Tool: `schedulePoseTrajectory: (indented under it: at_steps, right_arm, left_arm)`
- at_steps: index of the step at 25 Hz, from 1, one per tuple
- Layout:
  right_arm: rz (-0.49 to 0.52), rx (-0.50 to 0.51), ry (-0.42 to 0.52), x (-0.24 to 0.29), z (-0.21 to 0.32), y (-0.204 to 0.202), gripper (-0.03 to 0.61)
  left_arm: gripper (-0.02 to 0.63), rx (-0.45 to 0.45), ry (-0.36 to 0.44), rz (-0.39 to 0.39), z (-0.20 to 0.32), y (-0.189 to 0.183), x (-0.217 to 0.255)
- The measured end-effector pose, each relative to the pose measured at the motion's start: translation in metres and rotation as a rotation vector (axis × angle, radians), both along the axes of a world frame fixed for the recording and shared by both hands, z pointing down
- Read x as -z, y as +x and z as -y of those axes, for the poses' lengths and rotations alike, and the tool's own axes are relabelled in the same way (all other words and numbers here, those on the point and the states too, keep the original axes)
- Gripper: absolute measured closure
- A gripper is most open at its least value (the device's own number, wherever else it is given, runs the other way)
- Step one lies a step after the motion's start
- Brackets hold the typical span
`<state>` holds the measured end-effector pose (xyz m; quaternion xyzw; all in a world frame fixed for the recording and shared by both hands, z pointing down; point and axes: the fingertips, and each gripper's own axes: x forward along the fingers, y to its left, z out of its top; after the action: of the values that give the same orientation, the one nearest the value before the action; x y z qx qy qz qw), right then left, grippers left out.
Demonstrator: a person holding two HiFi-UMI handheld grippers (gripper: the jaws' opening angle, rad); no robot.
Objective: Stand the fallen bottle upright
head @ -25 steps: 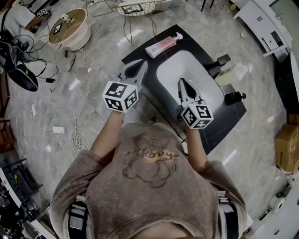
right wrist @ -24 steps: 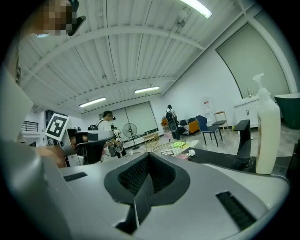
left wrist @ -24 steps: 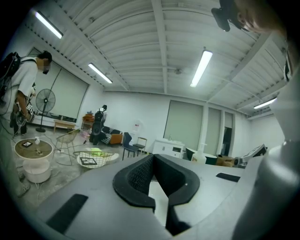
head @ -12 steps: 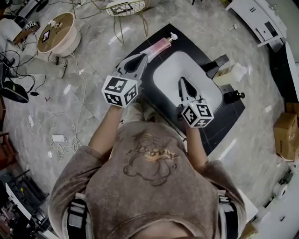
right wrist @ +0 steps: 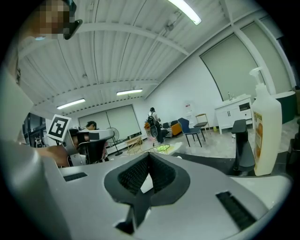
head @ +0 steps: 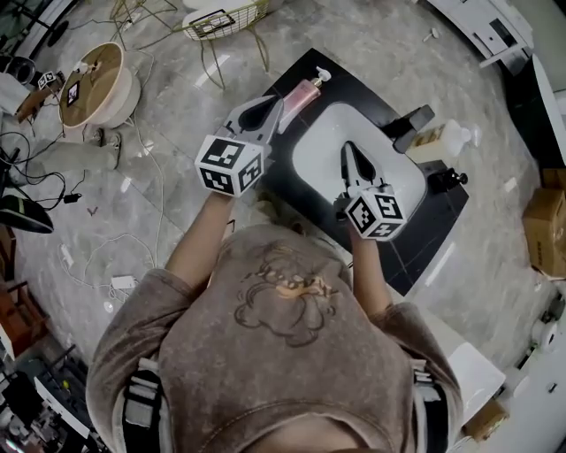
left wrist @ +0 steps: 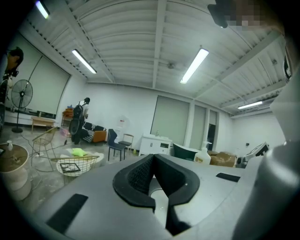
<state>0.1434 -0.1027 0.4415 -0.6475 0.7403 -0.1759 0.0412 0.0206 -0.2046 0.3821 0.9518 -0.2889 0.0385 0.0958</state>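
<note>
In the head view a pink pump bottle (head: 302, 93) lies on its side at the far left corner of the black counter (head: 423, 226), pump head pointing away. My left gripper (head: 274, 107) is shut and empty, its tips just short of the bottle's near end. My right gripper (head: 348, 148) hangs over the white sink basin (head: 317, 142), also shut with nothing in it. In the left gripper view the jaws (left wrist: 153, 160) meet and the pink bottle is hidden below them. In the right gripper view the jaws (right wrist: 149, 158) meet too.
A cream pump bottle (head: 444, 139) (right wrist: 265, 136) stands upright beside the black faucet (head: 414, 125) (right wrist: 240, 140) at the sink's right. A wire basket stool (head: 218, 19) and a round wooden table (head: 90, 81) stand on the marble floor beyond. Cables (head: 133, 257) lie on the floor at left.
Both grippers moved forward over the counter. The left gripper's tips have come close to the lying pink bottle. Both stay shut.
</note>
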Motion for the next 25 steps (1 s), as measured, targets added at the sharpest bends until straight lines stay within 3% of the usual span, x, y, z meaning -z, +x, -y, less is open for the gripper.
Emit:
schedulePoseTrajectory:
  at_steps: [10,25]
  right_arm:
    - [0.009,-0.109,0.004,0.000,0.018,0.022,0.580]
    - [0.003,-0.154,-0.019,-0.005,0.037,0.034,0.579]
  left_arm:
    - [0.595,-0.108,-0.011,0.023,0.028,0.036,-0.011]
    - [0.595,-0.156,-0.028,0.039,0.066,0.068,-0.017]
